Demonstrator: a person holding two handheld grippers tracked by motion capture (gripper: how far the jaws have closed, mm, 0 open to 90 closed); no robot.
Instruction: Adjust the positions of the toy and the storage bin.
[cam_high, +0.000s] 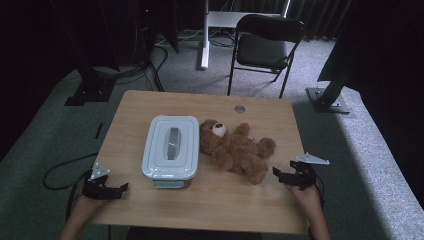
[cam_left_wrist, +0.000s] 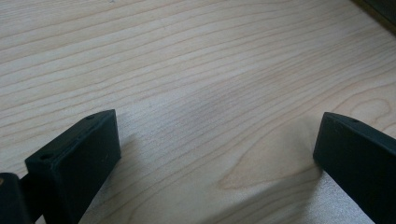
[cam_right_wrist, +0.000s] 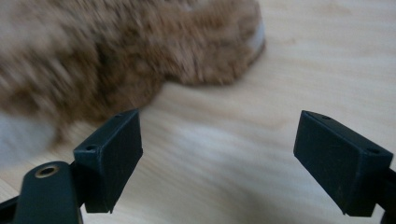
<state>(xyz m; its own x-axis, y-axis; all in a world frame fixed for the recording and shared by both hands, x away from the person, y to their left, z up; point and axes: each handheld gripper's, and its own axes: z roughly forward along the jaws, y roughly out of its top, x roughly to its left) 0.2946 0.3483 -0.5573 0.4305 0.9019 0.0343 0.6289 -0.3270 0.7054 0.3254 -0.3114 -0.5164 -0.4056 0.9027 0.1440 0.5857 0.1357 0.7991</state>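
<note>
Counter (cam_high: 210, 200): pale wood-grain top, rectangular, with a small round grey insert near its far edge. Teddy bear (cam_high: 235, 149): brown plush with a pale muzzle, lying on its back slightly right of the counter's middle, head toward the far edge, legs angled toward the near right corner; in the right gripper view its fur is blurred and sits just beyond the jaws. Storage box (cam_high: 171, 147): pale grey-blue, rectangular with rounded corners, lid on, a grey handle recessed along the lid's middle; it stands left of the middle, its right side just beside the bear's head and arm, and whether they touch cannot be told. Left gripper (cam_high: 117, 190): held at the near left corner of the counter, well apart from the box, its fingers (cam_left_wrist: 77, 158) spread wide over bare wood with nothing between them. Right gripper (cam_high: 280, 175): held near the right edge toward the near corner, pointing at the bear's lower leg, near it but apart from it; fingers (cam_right_wrist: 112, 149) wide, empty. Folding chair (cam_high: 265, 47): dark, on the grey carpet beyond the counter's far edge.
</note>
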